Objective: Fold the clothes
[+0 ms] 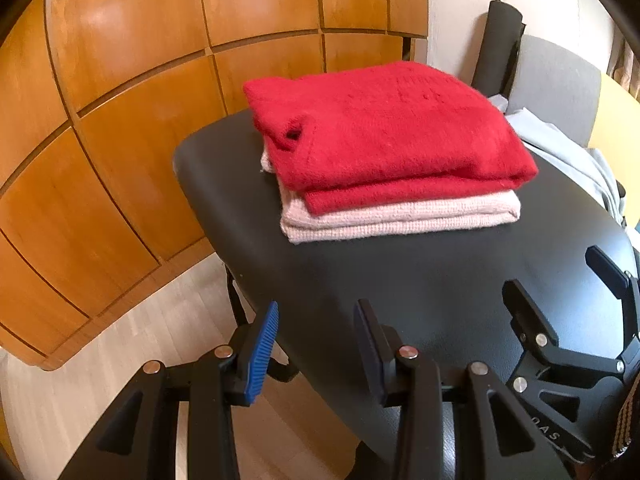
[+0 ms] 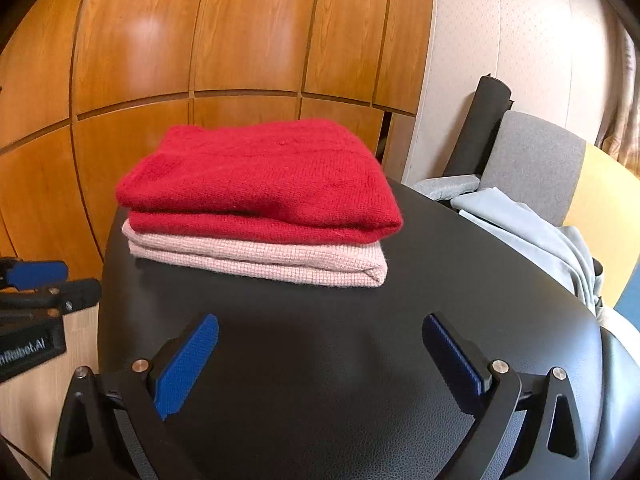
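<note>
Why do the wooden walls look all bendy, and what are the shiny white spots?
Both wrist views: the fisheye lens bends the straight wood panels. Left wrist view: light glares on a panel. Right wrist view: similar glare, and the red sweater looks sharp.

The left gripper (image 1: 316, 328) points downward with its jaws apart and nothing between the blue pads. At its three o'clock, the right gripper (image 2: 320, 340) spreads wider, jaws also empty, angled less steeply downward.
</note>
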The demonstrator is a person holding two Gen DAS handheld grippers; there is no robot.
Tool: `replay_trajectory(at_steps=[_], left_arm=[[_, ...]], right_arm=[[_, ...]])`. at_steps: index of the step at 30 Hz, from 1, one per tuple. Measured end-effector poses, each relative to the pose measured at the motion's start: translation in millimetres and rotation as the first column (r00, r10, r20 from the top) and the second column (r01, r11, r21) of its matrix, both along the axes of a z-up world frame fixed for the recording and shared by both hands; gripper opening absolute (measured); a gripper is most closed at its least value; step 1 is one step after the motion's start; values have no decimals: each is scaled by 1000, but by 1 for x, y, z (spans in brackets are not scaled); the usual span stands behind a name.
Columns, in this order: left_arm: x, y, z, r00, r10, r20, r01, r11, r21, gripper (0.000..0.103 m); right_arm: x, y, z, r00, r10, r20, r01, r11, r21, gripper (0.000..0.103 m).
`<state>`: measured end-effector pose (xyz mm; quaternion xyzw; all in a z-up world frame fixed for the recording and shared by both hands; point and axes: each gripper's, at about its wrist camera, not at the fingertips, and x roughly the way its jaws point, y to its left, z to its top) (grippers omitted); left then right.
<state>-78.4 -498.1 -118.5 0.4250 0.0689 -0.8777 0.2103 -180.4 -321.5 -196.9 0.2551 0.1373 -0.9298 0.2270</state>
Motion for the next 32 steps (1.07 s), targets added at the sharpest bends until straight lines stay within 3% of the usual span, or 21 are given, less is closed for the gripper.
replay_trajectory(at_steps=[8,27,32], left_arm=[[-1,-3,-6,1000,-4,0,4,997,71,40],[2,5,-8,1000,2,-25,-2,1000,-7,38],[4,-2,-10,998,56,-9,-56,998,9,38]], right_arm=[[2,1,0,1000,5,-3,-5,1000,3,103],[2,2,-1,1000,6,2,-6,1000,-2,103],[4,3,-1,1000,9,-2,-9,1000,3,103]])
